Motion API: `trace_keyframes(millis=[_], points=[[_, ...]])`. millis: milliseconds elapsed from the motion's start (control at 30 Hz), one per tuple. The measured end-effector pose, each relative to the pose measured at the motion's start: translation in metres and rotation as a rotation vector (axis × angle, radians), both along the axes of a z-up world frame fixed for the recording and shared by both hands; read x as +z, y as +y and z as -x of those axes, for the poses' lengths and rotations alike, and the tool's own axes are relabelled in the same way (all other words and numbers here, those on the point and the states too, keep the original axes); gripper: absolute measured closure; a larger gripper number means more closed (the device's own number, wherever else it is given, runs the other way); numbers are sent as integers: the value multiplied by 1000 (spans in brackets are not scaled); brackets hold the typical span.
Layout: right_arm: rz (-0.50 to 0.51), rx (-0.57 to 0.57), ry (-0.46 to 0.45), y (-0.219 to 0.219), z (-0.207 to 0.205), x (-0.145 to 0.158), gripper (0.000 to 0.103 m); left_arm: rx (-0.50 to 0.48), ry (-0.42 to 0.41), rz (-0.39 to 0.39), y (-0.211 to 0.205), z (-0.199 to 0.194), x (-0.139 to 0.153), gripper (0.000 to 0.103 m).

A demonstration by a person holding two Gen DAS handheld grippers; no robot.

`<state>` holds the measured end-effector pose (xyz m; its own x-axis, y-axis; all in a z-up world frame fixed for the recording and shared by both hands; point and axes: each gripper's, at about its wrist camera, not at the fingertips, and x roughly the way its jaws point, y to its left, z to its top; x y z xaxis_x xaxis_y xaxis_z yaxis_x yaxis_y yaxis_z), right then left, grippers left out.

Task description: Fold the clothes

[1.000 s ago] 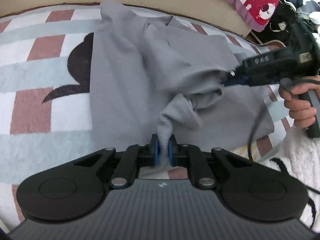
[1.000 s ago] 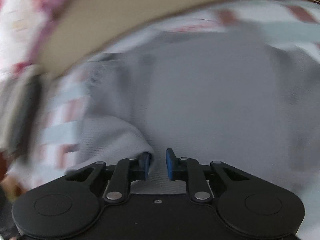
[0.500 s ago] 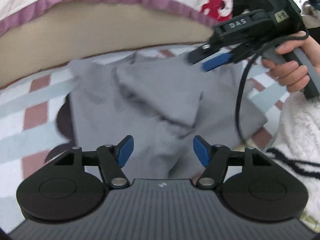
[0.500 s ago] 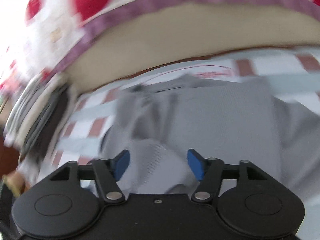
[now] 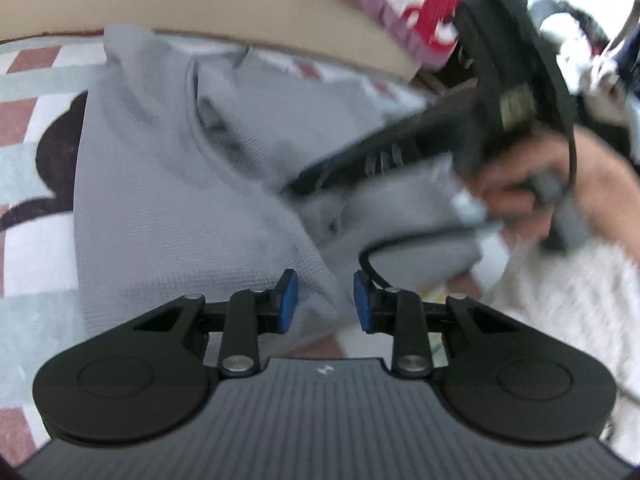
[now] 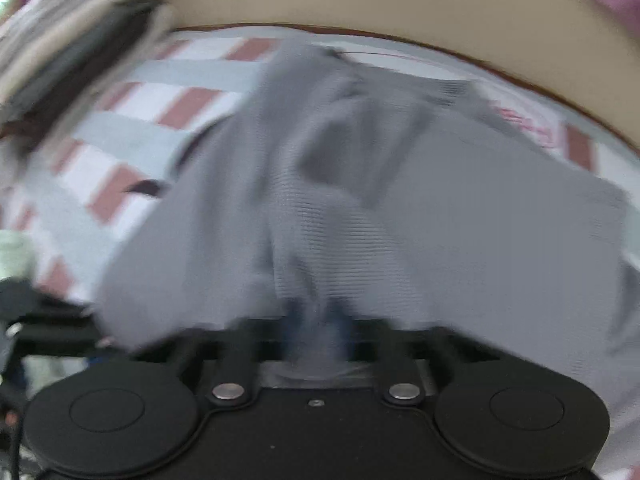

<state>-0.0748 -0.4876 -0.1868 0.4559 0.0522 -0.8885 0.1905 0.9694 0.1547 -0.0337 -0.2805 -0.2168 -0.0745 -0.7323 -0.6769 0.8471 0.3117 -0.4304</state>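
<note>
A grey waffle-knit garment (image 5: 168,184) lies partly folded on a checked blanket, and it fills the right wrist view (image 6: 480,220). My left gripper (image 5: 325,304) is open at the garment's near edge, with a raised ridge of grey cloth running between its blue pads (image 5: 288,300). The right gripper (image 5: 304,184), held by a hand (image 5: 520,188), comes in from the right, its tips low on a folded flap. In its own blurred view the right gripper (image 6: 318,332) looks shut on a bunch of grey cloth.
The blanket (image 5: 36,240) is checked in red-brown, white and pale blue with a black figure. A beige bed side (image 5: 200,8) runs along the back under a quilt with a red bear (image 5: 432,12). White fluffy fabric (image 5: 560,300) lies at right. Stacked clothes (image 6: 72,40) sit at far left.
Half a second ago both grippers were wide open and raised. Both have come down onto the garment; the right has closed on cloth and the left's opening has narrowed around a ridge.
</note>
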Motion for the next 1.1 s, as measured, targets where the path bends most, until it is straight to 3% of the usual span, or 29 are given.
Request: trace_keyframes(millis=[167,300,433,533,567,600,633,667,733,800,867,933,967,1000,1033,1100], points=[[-80,-239,-119,-64,27,21,97,9,14,-28,-4,-5,-7,72],[-96,-426,-124,-106,46,19,97,31,64,-26,-2,-10,-10,71],[-188,-509,-188,-123,62,20,95,53,113,-25,-1,-18,-10,70],[-258,-571,-236,-136,74,20,85,48,125,-6,2,-19,2,60],[-281,-591,-252,-141,78,21,72,43,121,13,5,-19,9,59],[-312,-603,-257,-143,81,20,49,38,115,33,7,-19,15,57],[-349,-596,-240,-141,82,17,43,48,112,41,10,-20,22,47],[-364,-594,-227,-137,81,14,43,61,109,48,12,-22,28,39],[-352,-580,-183,-130,75,11,42,95,85,51,12,-25,35,39],[-274,-562,-127,-124,65,9,40,120,45,37,6,-26,37,39],[-206,-538,-75,-121,53,4,40,124,71,51,1,-25,30,39],[-174,-493,-45,-117,41,-3,40,127,103,67,-4,-24,22,39],[-160,-458,-50,-114,36,-5,45,129,106,51,-8,-23,17,39],[-122,-426,-67,-110,32,-3,83,130,106,30,-11,-22,12,39],[-85,-393,-84,-106,28,-1,99,125,101,6,-15,-19,7,40],[-10,-336,-121,-98,21,5,97,117,89,-30,-16,-14,3,39]])
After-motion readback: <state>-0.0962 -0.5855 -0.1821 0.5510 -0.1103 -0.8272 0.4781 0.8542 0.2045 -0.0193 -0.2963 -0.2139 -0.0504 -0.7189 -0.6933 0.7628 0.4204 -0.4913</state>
